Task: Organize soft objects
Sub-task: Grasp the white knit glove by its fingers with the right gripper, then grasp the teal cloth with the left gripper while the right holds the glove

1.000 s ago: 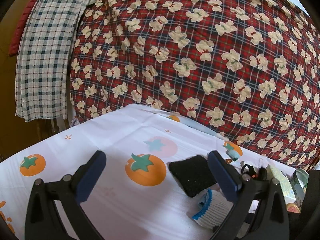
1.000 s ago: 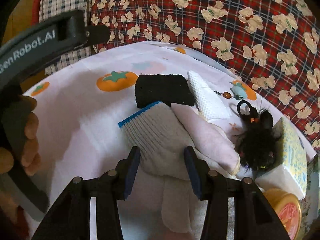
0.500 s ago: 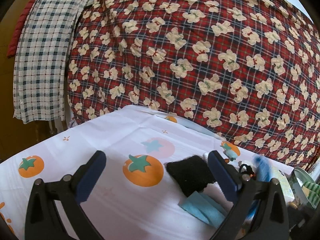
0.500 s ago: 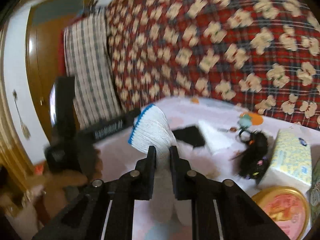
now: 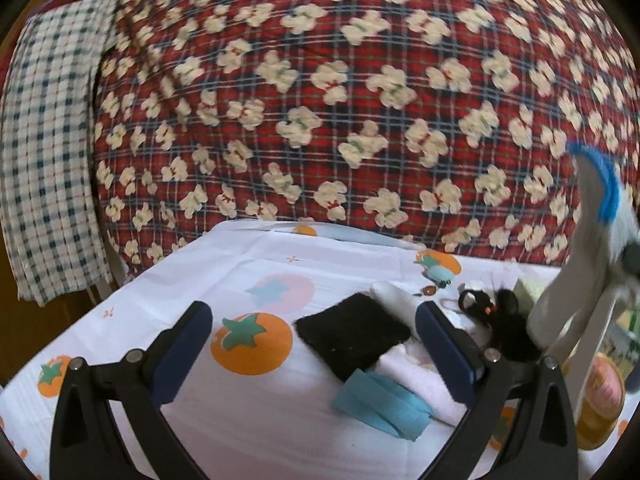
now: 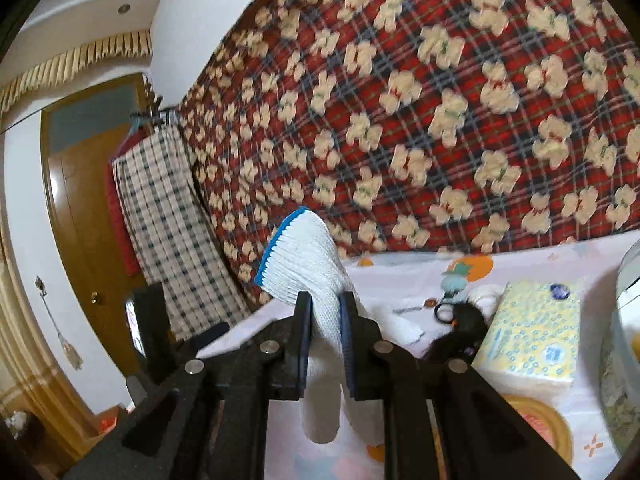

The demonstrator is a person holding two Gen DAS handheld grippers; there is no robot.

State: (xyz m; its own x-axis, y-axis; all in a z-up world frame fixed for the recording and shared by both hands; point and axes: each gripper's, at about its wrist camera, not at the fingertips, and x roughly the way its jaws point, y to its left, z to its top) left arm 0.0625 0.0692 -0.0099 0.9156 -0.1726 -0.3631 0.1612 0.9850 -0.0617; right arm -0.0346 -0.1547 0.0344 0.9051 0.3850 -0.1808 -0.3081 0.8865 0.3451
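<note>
Right wrist: gripper point(image 6: 325, 314) clamped on glove point(image 6: 308, 264), lifted clear of table point(image 6: 404, 280); thin mid-fabric pinch, may slip out; left gripper point(image 5: 314, 338) wide open, empty.

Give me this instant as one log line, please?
right gripper: shut on white glove, lifted off table | left gripper: open, empty, above tablecloth

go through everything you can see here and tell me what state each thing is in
right gripper: shut on the white glove
white glove: lifted off the table, fingers dangling
left gripper: open, empty
black cloth: lying flat
blue cloth: folded, lying flat
tissue pack: lying flat
black hair piece: lying loose
</note>
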